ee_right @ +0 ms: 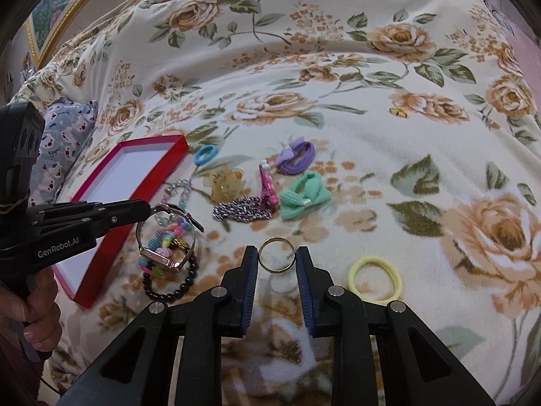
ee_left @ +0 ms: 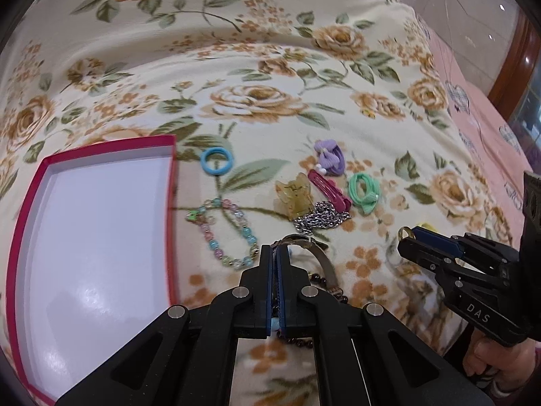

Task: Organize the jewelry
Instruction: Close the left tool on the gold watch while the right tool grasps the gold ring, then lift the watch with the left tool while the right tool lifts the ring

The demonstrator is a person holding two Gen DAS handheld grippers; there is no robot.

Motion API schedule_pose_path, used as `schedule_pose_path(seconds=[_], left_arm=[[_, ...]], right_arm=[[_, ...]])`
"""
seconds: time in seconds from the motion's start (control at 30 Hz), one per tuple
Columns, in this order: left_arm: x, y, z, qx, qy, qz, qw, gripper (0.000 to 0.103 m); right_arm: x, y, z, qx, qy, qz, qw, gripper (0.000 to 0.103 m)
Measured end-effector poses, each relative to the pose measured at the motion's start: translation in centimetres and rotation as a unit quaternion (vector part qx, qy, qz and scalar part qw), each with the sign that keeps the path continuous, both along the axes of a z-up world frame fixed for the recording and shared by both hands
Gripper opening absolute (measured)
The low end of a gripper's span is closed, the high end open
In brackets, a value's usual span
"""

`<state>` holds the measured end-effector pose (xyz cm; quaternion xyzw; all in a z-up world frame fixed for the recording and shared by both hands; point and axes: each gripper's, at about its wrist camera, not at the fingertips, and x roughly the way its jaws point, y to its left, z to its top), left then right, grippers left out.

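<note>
My left gripper [ee_left: 280, 248] is shut on the strap of a wristwatch [ee_left: 325, 265]. In the right wrist view the watch [ee_right: 159, 257] hangs from the left gripper [ee_right: 148, 208] beside the open red box [ee_right: 111, 237], over a dark bead bracelet [ee_right: 169, 291] and a colourful bead bracelet [ee_right: 169, 233]. My right gripper [ee_right: 276, 254] pinches a thin gold ring [ee_right: 275, 239] upright between its blue pads, just above the floral blanket. In the left wrist view the ring [ee_left: 405, 233] shows at the tip of the right gripper [ee_left: 410, 238].
The white-lined red box [ee_left: 13, 237] lies at the left. Spread on the blanket are a blue hair tie [ee_left: 216, 160], pastel bead bracelet [ee_left: 230, 233], yellow claw clip [ee_left: 294, 196], silver chain [ee_left: 318, 220], pink clip [ee_left: 329, 189], purple bow [ee_left: 329, 155], green bow [ee_left: 365, 189] and yellow hair tie [ee_right: 373, 279].
</note>
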<state>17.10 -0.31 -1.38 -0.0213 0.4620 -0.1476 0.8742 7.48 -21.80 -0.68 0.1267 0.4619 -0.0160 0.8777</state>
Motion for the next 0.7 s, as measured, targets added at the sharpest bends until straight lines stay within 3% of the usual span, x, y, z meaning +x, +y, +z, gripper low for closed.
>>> schedule_pose_path(seconds=[0.37,0.57,0.7], left_arm=[[-2.4,4.6,2.5,-0.038,-0.030,0.043,0.9979,0.000],[-1.8,3.5,0.6,-0.032,0.018,0.006,0.9993,0.004],[0.0,2.3,-1.0,0.003,0.047,0.002,0.9989,0.006]], right_arm=[[1.3,2.5,0.7,0.010,-0.008,0.029,0.999,0.023],[1.3,3.0,0.6,0.007,-0.007,0.033,0.999,0.023],[1.0,2.4,0.5,0.008,-0.004,0.025,1.000,0.023]])
